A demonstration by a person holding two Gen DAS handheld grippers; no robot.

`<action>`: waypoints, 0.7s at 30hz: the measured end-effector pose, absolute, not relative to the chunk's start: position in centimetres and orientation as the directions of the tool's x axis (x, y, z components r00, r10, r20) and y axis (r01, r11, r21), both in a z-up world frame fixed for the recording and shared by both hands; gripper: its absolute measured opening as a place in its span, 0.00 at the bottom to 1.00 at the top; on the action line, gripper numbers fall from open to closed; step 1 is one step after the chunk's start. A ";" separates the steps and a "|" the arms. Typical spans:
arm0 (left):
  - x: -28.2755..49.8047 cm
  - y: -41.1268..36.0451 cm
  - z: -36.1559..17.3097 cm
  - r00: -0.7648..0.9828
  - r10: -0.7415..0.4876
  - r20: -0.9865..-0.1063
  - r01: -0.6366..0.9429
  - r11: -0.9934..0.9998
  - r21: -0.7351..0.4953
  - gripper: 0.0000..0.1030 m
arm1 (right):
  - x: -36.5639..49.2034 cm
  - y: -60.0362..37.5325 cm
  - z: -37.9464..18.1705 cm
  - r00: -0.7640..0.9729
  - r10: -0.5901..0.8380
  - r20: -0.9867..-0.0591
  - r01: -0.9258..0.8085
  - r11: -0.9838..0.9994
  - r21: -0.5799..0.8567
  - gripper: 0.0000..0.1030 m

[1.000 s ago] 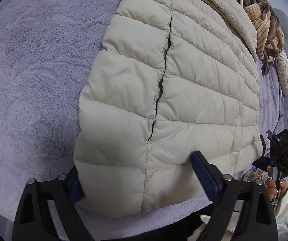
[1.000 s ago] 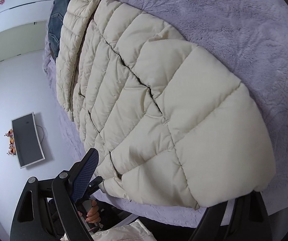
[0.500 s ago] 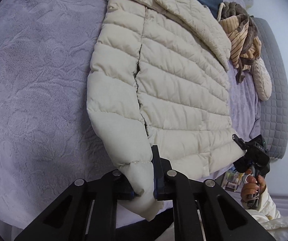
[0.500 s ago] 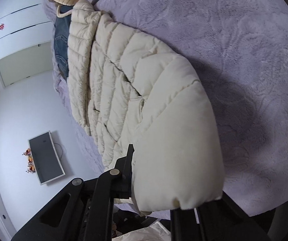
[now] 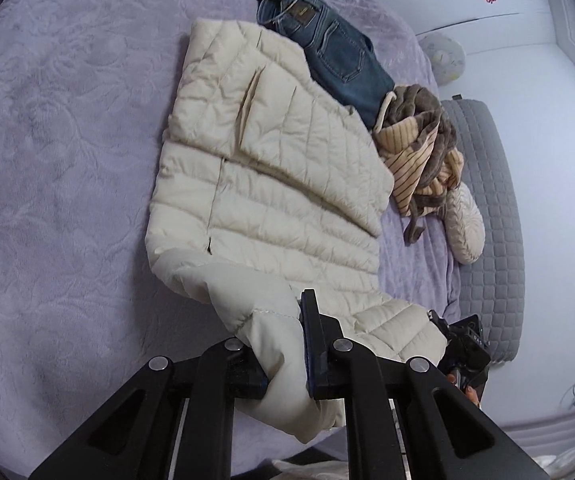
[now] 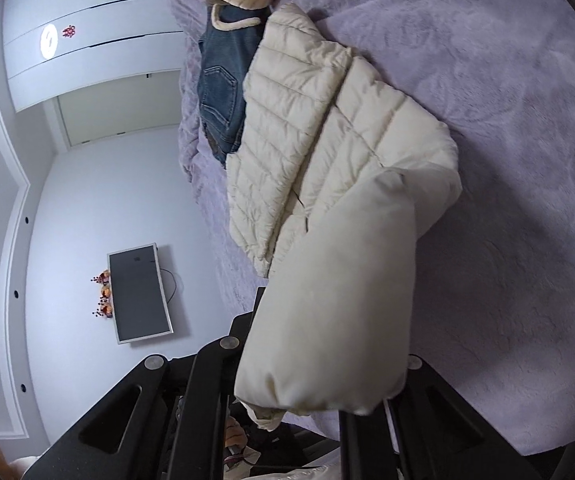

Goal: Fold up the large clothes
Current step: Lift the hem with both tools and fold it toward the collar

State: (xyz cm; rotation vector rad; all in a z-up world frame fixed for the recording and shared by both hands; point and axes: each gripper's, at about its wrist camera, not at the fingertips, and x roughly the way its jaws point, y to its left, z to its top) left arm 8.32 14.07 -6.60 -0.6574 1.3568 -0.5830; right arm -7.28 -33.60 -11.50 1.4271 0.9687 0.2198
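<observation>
the cream puffer jacket (image 5: 287,184) lies mid-frame on the lilac bed (image 5: 59,184), its bottom hem pinched at either corner by the left gripper (image 5: 283,356) and right gripper (image 6: 323,376), apparently so the hem can fold evenly toward the collar.

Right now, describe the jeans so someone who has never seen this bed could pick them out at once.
Start at the lavender bedspread and find the big cream puffer jacket spread across it. At the jacket's far end, next to a heap of brown and tan-striped clothing, lie the jeans. They are the only blue denim there, folded into a strip with a stitched back pocket showing.
</observation>
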 end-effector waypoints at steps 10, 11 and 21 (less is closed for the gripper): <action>16.6 12.9 -2.5 0.268 -0.712 -0.649 0.043 0.681 -0.731 0.13 | 2.0 -35.2 -7.1 0.633 0.679 -0.372 0.267 0.260 0.928 0.13; 17.5 12.8 -2.4 0.279 -0.708 -0.649 0.042 0.684 -0.728 0.13 | 2.9 -35.4 -6.7 0.629 0.682 -0.373 0.258 0.270 0.928 0.13; 27.0 10.4 -5.6 0.297 -0.625 -0.722 0.048 0.765 -0.642 0.13 | 15.4 -36.6 -5.9 0.562 0.667 -0.489 0.221 0.448 0.866 0.13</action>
